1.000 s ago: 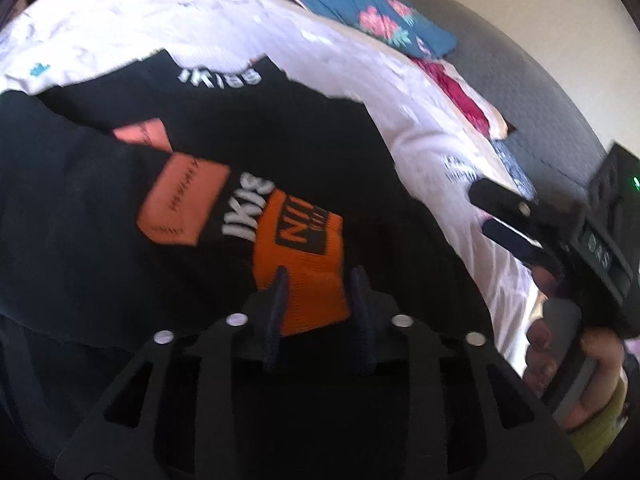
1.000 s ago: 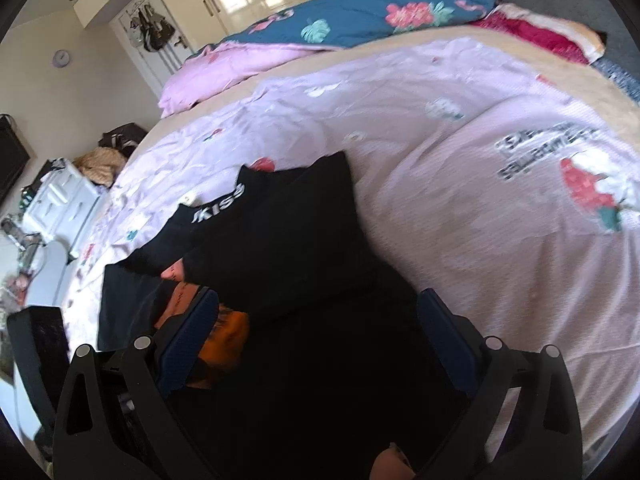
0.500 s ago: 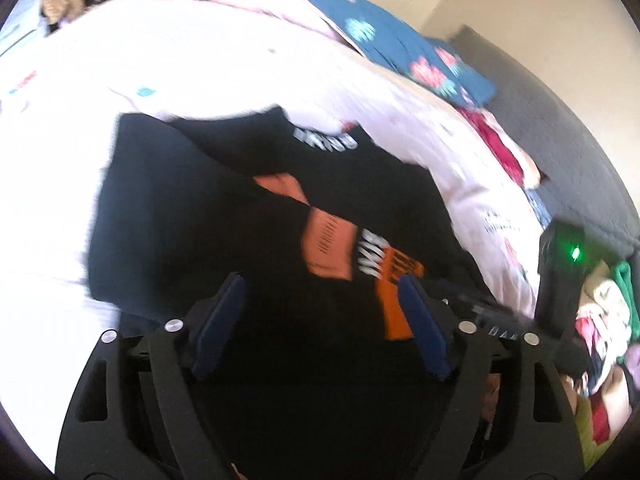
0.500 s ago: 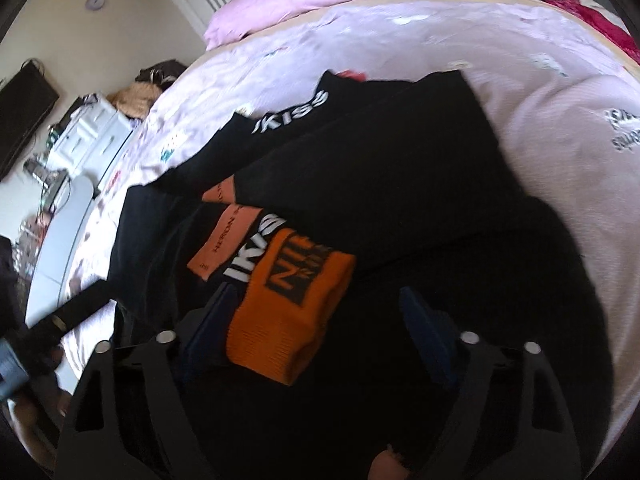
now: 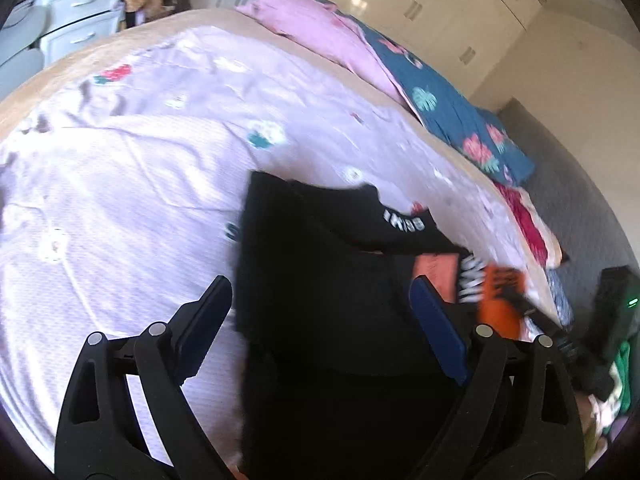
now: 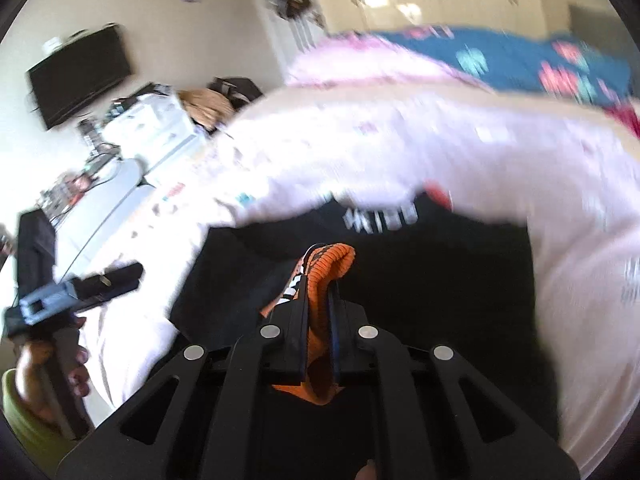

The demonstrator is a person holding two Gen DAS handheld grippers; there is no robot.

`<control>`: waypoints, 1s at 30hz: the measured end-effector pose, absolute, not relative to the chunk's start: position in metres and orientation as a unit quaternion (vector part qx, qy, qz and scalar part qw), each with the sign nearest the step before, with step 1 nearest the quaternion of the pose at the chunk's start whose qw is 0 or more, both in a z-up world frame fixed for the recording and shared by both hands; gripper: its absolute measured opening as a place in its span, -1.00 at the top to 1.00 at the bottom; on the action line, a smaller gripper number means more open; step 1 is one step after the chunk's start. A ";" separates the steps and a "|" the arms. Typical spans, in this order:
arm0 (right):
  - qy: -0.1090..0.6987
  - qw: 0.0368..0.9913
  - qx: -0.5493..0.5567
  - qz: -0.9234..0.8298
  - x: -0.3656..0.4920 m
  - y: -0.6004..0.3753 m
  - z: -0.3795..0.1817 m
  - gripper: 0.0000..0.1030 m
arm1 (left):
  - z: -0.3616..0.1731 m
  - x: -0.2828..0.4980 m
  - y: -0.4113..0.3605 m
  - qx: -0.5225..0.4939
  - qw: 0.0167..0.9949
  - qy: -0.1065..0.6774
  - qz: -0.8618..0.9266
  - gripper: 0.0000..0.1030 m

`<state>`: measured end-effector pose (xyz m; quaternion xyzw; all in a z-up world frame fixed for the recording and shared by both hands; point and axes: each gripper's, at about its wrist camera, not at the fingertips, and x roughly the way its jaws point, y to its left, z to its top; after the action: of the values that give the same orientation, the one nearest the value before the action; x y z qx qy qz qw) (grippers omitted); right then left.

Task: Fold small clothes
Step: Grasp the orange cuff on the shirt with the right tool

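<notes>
Since a second ago, cuff changed hands: left gripper (image 5: 320, 320), then pinching the orange cuff (image 6: 320, 312), has just been opening and now stands wide with nothing pressed between its pads; right gripper (image 6: 318, 316), then wide over the black top (image 5: 320, 272), has just been closing and now clamps that cuff.

Left to right, left wrist view: bed (image 5: 120, 184), lilac sheet with small prints; left gripper's spread fingers (image 5: 208, 312) hanging above the top's left edge, not touching cloth; black top lying flat on the bed, white lettering toward its far edge; cuff at far right, blurred, with the right gripper (image 5: 532, 312) only dimly seen there.

Left to right, right wrist view: a hand (image 6: 52, 360) carrying the left gripper (image 6: 120, 276), well left of the top and off it; cuff upright between the closed right pads, its sleeve trailing down-left onto the top.

Relation governing next move, as judged: sleeve's long axis runs across the body from the right hand's grip; right hand is on it, left well apart; sleeve probably to be laid across the chest; left free to pin or take the hem.
</notes>
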<state>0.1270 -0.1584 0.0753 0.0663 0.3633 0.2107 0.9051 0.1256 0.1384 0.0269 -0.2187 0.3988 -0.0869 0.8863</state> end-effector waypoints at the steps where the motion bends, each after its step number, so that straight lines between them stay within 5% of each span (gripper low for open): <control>1: 0.354 0.908 0.058 0.217 0.129 -0.157 0.086 0.86 | 0.028 0.125 0.142 -0.222 0.887 0.397 -0.083 -0.62; 8: 0.314 0.927 0.008 0.204 0.144 -0.175 0.134 0.86 | 0.033 0.123 0.150 -0.234 0.890 0.385 -0.070 -0.74; 30: 0.386 0.919 -0.003 0.080 0.139 -0.222 0.040 0.86 | 0.008 0.150 0.089 -0.177 0.883 0.423 -0.104 -0.74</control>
<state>0.1392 -0.2221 0.0402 -0.0029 0.3861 0.0802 0.9189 0.1503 0.0889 0.0081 -0.1766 0.4232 -0.1043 0.8825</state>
